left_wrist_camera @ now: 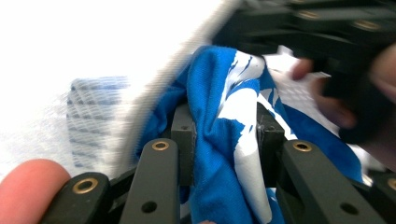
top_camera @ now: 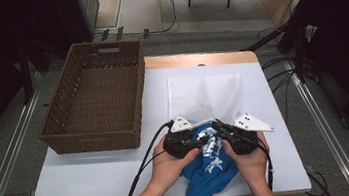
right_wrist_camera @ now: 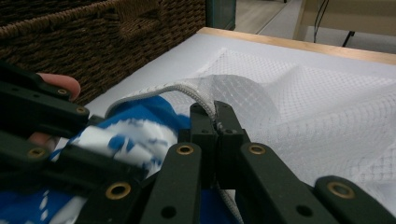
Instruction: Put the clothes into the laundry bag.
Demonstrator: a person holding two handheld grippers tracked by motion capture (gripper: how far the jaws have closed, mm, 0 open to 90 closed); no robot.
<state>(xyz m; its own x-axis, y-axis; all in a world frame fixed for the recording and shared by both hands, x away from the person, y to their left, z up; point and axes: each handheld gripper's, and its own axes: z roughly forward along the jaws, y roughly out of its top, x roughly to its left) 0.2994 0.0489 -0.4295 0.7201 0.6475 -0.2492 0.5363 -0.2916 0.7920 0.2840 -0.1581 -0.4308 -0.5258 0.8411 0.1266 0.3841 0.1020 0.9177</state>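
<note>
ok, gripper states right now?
Left gripper: shut on the blue garment.
Right gripper: shut on the mesh bag's edge.

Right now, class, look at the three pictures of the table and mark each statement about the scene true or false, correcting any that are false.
1. The left gripper is shut on the blue cloth with white print. True.
2. The right gripper grips the brown woven basket. False: it pinches the zippered edge of the white mesh bag.
3. The brown woven basket holds the blue cloth. False: nothing shows inside the basket; the cloth lies at the table's near edge, between the two hands.
4. The white mesh bag lies on the white table, to the right of the basket. True.
5. The two grippers are far apart. False: they are close together at the bag's opening.
</note>
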